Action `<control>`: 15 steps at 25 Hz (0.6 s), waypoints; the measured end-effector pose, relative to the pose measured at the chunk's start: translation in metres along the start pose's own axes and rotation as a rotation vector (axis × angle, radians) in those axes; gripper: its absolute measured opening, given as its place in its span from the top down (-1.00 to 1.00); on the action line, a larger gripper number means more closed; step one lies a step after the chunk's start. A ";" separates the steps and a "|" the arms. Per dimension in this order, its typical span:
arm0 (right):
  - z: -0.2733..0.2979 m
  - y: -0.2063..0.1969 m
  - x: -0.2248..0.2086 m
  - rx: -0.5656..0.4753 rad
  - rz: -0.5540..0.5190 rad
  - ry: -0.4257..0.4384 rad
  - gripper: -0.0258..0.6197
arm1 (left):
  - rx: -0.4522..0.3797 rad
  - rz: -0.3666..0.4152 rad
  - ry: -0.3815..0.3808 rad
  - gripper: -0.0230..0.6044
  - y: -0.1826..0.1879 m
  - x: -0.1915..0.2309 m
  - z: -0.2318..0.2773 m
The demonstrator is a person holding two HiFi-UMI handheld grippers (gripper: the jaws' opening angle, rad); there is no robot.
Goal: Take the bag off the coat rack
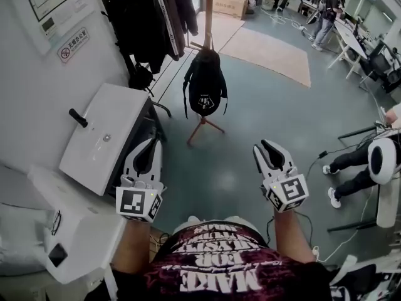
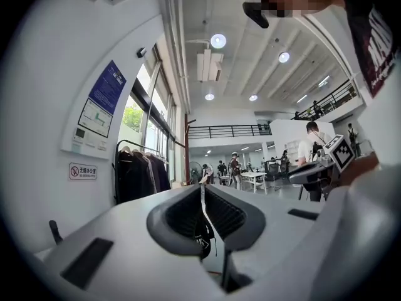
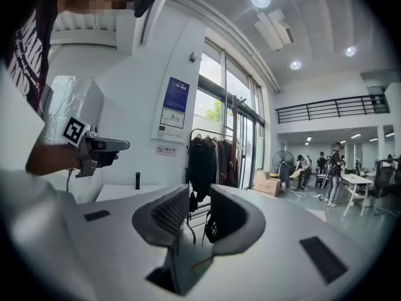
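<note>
Both grippers held level before a hanging bag

The left gripper (image 1: pixel 150 144) is clenched on nothing; the right gripper (image 1: pixel 268 148) stands parted and empty. Well ahead, the soft black bag (image 1: pixel 205 83) hangs, seemingly by its top loop, from the slim wooden coat rack (image 1: pixel 208 11) over a smooth grey-green floor (image 1: pixel 250 105), beside a white boxy cabinet (image 1: pixel 106 137).

Head view: coat rack pole (image 1: pixel 207 14) runs out at the top edge. How the bag (image 1: pixel 205 83) is caught on it cannot be told. Hanging coats (image 1: pixel 150 17) are cut off there too. Wall sign (image 1: pixel 72 45) print is too small to read.

Left gripper view: left gripper (image 2: pixel 202 193), jaws together, covers the bag except a dark strip low down.

Right gripper view: one jaw of the right gripper (image 3: pixel 199 190) hides part of the bag.
</note>
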State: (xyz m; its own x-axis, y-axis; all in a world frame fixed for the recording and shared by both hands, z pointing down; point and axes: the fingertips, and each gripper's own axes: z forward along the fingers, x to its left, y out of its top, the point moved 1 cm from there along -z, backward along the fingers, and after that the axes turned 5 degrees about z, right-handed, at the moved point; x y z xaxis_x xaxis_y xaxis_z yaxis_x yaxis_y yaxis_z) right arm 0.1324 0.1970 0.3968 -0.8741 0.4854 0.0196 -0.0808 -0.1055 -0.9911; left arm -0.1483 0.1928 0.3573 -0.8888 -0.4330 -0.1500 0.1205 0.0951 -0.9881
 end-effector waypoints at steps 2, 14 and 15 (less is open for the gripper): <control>0.001 -0.003 0.006 0.007 0.021 -0.012 0.49 | 0.016 -0.005 -0.014 0.89 -0.009 0.006 -0.005; 0.009 -0.017 -0.004 0.051 0.060 -0.044 0.31 | 0.081 -0.036 -0.062 0.59 -0.043 0.014 0.006; 0.014 -0.019 -0.006 0.054 0.063 -0.038 0.31 | 0.088 -0.050 -0.070 0.59 -0.046 0.015 0.010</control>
State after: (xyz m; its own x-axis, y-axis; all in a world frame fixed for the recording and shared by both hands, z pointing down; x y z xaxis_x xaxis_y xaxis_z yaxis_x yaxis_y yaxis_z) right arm 0.1328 0.1841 0.4169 -0.8957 0.4430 -0.0370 -0.0493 -0.1817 -0.9821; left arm -0.1624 0.1735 0.3999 -0.8620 -0.4971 -0.0989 0.1173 -0.0058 -0.9931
